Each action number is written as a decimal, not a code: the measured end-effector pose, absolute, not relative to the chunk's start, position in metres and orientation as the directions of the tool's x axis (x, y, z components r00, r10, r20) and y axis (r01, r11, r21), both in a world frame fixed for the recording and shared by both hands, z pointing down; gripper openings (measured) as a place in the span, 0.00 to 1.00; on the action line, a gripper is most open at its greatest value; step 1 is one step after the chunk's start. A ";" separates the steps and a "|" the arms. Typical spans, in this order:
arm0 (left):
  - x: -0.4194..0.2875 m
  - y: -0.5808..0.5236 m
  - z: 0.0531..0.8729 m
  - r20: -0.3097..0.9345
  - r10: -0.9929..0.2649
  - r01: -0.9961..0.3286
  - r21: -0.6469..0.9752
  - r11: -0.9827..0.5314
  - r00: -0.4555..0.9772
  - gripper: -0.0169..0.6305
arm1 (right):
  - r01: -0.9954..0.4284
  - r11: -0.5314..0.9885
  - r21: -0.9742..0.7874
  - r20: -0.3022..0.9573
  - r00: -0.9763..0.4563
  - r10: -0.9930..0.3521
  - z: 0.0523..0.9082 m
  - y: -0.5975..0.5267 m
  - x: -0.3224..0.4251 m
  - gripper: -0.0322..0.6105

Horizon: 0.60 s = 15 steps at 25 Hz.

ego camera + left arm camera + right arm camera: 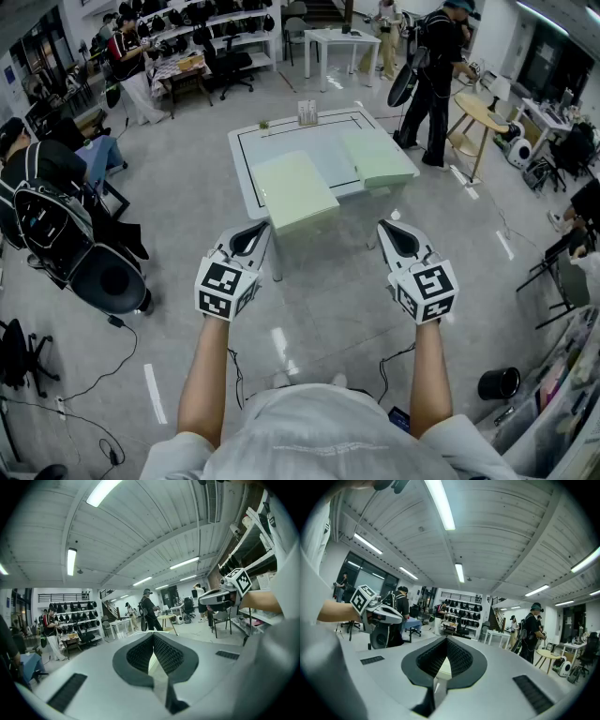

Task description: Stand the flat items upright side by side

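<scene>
Ahead, the left flat item (292, 190) and right flat item (377, 157) lie flat on the white table (291, 141), well beyond my left gripper (251, 234) and right gripper (394, 232), both level, jaws pressed together, empty.

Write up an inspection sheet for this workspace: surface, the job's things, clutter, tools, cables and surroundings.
Surface: white table with a black outlined rectangle, ahead of the person.
Job's things: two pale green flat items, both lying flat, none upright; the left flat item overhangs the near edge, the right flat item lies at the table's right side.
Clutter: small stand at the far edge.
Tools: left tool and right tool both shut, empty, held short of the table.
Cables: black cable on the floor at the left.
Surroundings: seated person at the left, standing person beside a round side table, black bin on the floor.
</scene>
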<state>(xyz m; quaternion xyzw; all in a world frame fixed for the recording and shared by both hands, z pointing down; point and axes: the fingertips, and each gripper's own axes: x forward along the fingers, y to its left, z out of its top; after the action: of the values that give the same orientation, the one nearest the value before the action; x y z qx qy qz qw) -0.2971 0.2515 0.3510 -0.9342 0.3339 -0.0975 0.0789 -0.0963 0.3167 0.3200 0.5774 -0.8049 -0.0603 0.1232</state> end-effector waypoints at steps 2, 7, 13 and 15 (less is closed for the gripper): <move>-0.291 0.254 0.350 0.129 -0.643 -0.611 -0.217 -0.761 0.755 0.06 | -0.909 0.335 0.247 0.133 -0.311 -0.941 0.321 0.318 -0.092 0.09; -0.277 0.257 0.345 0.133 -0.657 -0.623 -0.224 -0.749 0.742 0.06 | -0.898 0.360 0.254 0.133 -0.336 -0.932 0.319 0.318 -0.079 0.09; -0.246 0.265 0.350 0.145 -0.677 -0.645 -0.214 -0.734 0.722 0.06 | -0.889 0.418 0.186 0.086 -0.409 -0.908 0.318 0.320 -0.050 0.09; -0.233 0.267 0.352 0.149 -0.683 -0.653 -0.207 -0.729 0.715 0.06 | -0.884 0.429 0.184 0.100 -0.418 -0.903 0.323 0.318 -0.036 0.09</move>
<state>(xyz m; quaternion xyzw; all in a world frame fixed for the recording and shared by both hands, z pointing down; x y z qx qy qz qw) -0.2332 0.2669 0.3524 -0.9235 0.3615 -0.1080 0.0697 -0.0361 0.3183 0.3229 0.5317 -0.8403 -0.0515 0.0918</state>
